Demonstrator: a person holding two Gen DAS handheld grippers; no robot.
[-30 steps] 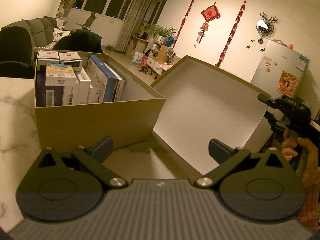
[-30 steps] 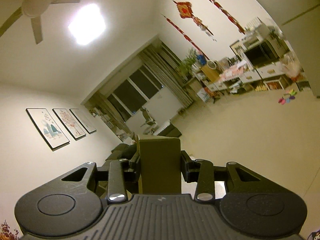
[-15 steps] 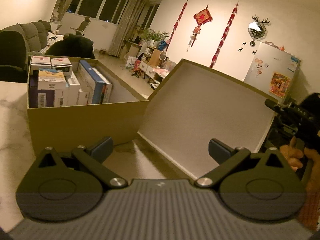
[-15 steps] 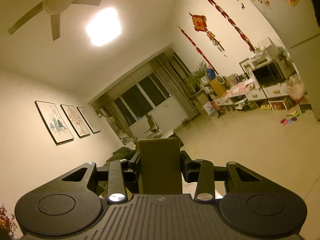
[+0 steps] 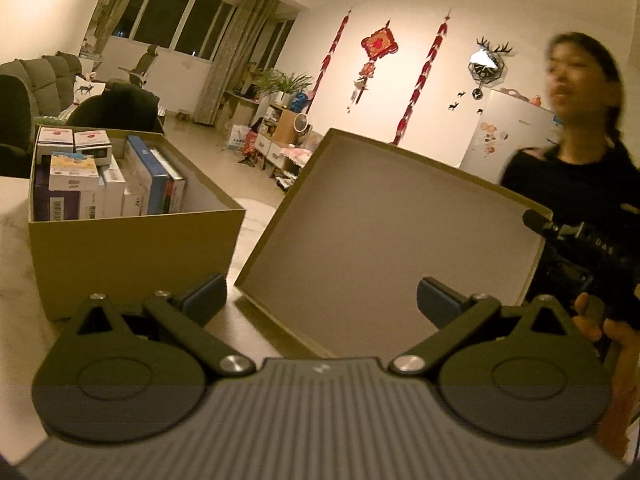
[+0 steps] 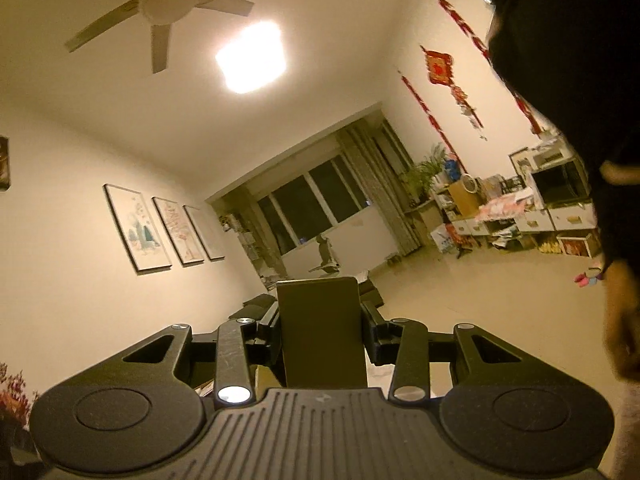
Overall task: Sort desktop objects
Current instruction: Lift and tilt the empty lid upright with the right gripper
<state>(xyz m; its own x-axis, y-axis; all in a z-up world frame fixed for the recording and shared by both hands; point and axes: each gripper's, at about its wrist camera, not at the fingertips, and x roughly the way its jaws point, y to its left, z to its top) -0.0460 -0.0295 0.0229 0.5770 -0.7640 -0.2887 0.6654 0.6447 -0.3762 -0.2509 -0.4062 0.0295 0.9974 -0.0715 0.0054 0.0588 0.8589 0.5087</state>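
Very little can be read. The black gripper [image 5: 600, 248] at the right edge of the left wrist view carries pale letters that look like "DAS", though they are small and blurred. The small boxes [image 5: 72, 168] standing in the cardboard box [image 5: 132, 248] show barcodes and printed labels, but their print is too small to make out. The right wrist view holds no legible text.

One open box [image 5: 132, 256] sits on the table [image 5: 16, 248], with one lid [image 5: 384, 248] tilted just right of it. Three pictures [image 6: 172, 232] hang on the wall; one fan [image 6: 168, 0] overhead.
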